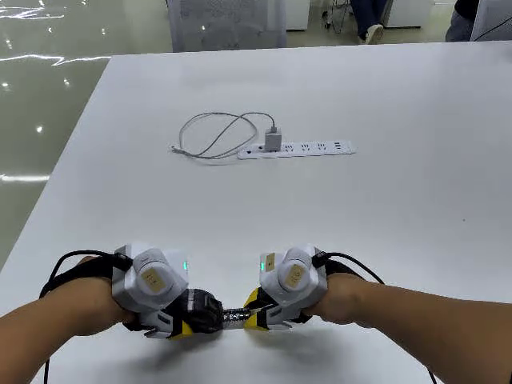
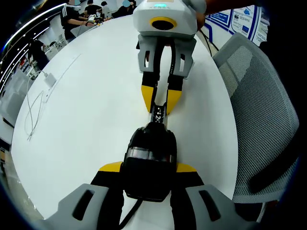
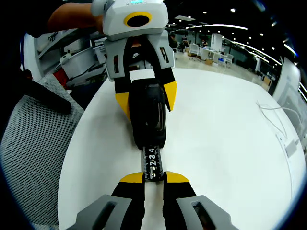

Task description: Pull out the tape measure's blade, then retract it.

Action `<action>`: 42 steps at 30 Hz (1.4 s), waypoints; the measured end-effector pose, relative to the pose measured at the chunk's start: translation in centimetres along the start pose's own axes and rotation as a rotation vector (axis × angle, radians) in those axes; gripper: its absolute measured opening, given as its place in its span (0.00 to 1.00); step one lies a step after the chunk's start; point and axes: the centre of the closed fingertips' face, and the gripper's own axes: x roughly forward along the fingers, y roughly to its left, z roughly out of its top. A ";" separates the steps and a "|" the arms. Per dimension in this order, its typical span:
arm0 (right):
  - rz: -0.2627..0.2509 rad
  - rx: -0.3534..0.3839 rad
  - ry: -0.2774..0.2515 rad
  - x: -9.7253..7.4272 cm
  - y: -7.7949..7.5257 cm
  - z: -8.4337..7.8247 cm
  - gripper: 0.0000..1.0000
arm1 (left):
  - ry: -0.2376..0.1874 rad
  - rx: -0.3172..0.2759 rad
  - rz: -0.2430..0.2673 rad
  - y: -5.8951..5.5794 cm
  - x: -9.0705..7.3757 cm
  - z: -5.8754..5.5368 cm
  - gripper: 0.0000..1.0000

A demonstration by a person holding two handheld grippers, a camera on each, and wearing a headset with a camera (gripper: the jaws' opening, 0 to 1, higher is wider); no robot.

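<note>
The short black tape-measure blade with white markings [image 3: 152, 164] carries the numerals 2, 3 and 4. In the left gripper view that blade [image 2: 159, 113] shows a 2. The lettering on the blue wall posters [image 2: 233, 19] is too small to read.

Items are counted: 1 tape measure [image 1: 202, 312] | 2 grippers: left gripper [image 1: 181, 326], right gripper [image 1: 254, 310] | 1 power strip [image 1: 302, 149] | 1 corded charger [image 1: 273, 141] | 1 mesh chair [image 2: 259, 110] | 1 table [image 1: 360, 96]

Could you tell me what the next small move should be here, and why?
Probably draw the right gripper straight away from the left gripper, which clamps the tape measure case. The right jaws pinch the blade near its end, and just a short stretch is out of the case, so the pull-out looks barely begun.
</note>
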 end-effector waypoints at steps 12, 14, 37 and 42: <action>-0.002 0.001 0.009 -0.4 0.0 -0.5 0.09 | 0.002 0.002 0.003 -0.1 0.0 0.0 0.32; -0.002 0.001 0.009 -0.4 0.0 -0.5 0.09 | 0.002 0.003 0.004 -0.1 0.0 0.0 0.32; 0.002 0.023 0.010 -0.9 0.0 -1.0 0.09 | 0.008 0.003 -0.004 -0.1 0.0 -0.1 0.32; -0.001 0.031 0.011 -1.0 0.0 -1.2 0.09 | 0.006 0.005 -0.004 -0.1 0.0 0.0 0.32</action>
